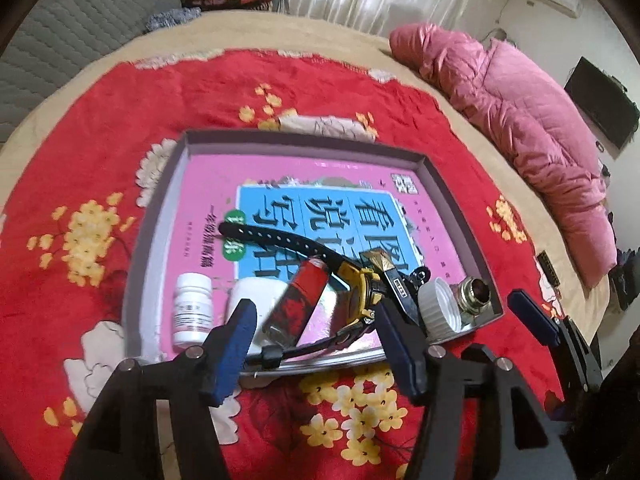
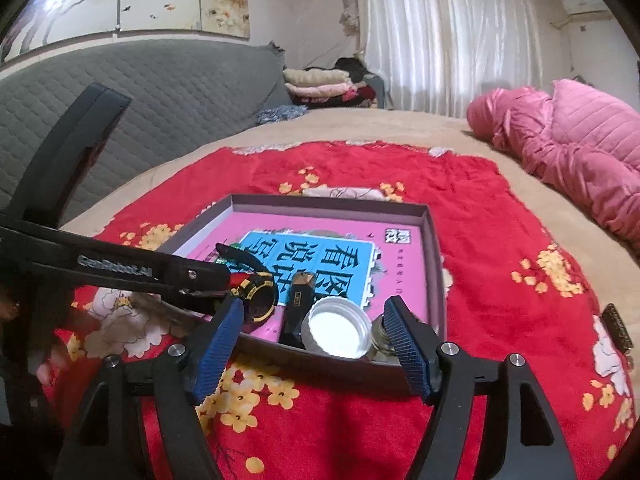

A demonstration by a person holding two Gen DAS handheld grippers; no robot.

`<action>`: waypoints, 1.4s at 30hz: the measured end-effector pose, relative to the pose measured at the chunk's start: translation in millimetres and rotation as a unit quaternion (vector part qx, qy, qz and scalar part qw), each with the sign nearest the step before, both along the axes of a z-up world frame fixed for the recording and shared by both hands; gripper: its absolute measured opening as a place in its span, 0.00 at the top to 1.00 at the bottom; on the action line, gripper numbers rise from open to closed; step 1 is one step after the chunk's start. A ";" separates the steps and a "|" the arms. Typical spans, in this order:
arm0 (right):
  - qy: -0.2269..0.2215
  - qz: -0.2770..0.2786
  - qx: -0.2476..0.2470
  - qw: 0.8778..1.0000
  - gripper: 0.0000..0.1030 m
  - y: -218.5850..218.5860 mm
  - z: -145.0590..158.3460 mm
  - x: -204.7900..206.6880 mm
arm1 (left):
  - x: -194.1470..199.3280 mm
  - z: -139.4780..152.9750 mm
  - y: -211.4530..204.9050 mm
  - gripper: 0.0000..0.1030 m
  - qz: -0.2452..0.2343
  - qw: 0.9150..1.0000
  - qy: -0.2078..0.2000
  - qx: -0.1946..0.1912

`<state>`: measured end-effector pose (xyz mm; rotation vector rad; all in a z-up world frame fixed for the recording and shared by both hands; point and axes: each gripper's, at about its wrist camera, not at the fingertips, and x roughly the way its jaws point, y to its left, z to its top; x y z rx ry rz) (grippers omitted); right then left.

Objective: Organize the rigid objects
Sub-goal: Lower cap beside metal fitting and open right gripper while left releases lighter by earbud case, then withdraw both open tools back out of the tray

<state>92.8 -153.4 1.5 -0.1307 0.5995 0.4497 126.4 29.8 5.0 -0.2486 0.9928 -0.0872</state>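
A shallow grey tray (image 1: 304,142) lies on the bed with a pink and blue book (image 1: 320,208) as its floor. Along its near side stand a white pill bottle (image 1: 192,308) and a white case (image 1: 256,296). Beside them are a tilted red lighter (image 1: 298,300), a yellow and black watch (image 1: 360,292), a black gold-tipped piece (image 1: 386,274), a white cap (image 1: 438,308) and a small brass-topped jar (image 1: 476,292). My left gripper (image 1: 318,342) is open over the tray's near edge, the blurred lighter just ahead of its pads, untouched. My right gripper (image 2: 314,340) is open and empty above the cap (image 2: 340,328).
A red floral blanket (image 2: 480,220) covers the beige bed. A pink down jacket (image 2: 580,152) lies at the right, and a grey quilted headboard (image 2: 180,92) stands at the left. Folded clothes (image 2: 320,84) are stacked at the back. A small dark object (image 2: 618,326) lies right of the tray.
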 end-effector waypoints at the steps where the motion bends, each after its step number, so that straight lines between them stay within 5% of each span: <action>1: 0.000 -0.001 -0.001 1.000 0.28 0.4 0.8 -0.8 | -5.1 3.5 1.3 0.41 0.004 1.000 -0.011 0.005; 6: 0.001 -0.003 -0.001 1.000 0.28 2.9 5.1 -11.8 | -26.1 11.8 7.3 0.29 0.027 0.999 -0.045 0.015; 14: 0.020 -0.039 0.018 0.999 0.27 -11.7 11.9 -25.5 | -61.8 18.8 3.6 0.29 0.054 0.991 -0.087 0.084; 24: 0.046 -0.067 0.018 0.996 0.27 -10.1 13.3 -47.0 | -85.8 -9.3 4.6 0.29 0.079 0.988 -0.052 0.118; 42: 0.081 -0.081 0.020 0.993 0.27 -4.4 0.8 -59.3 | -114.7 -16.7 -4.3 0.29 0.053 0.995 -0.016 0.084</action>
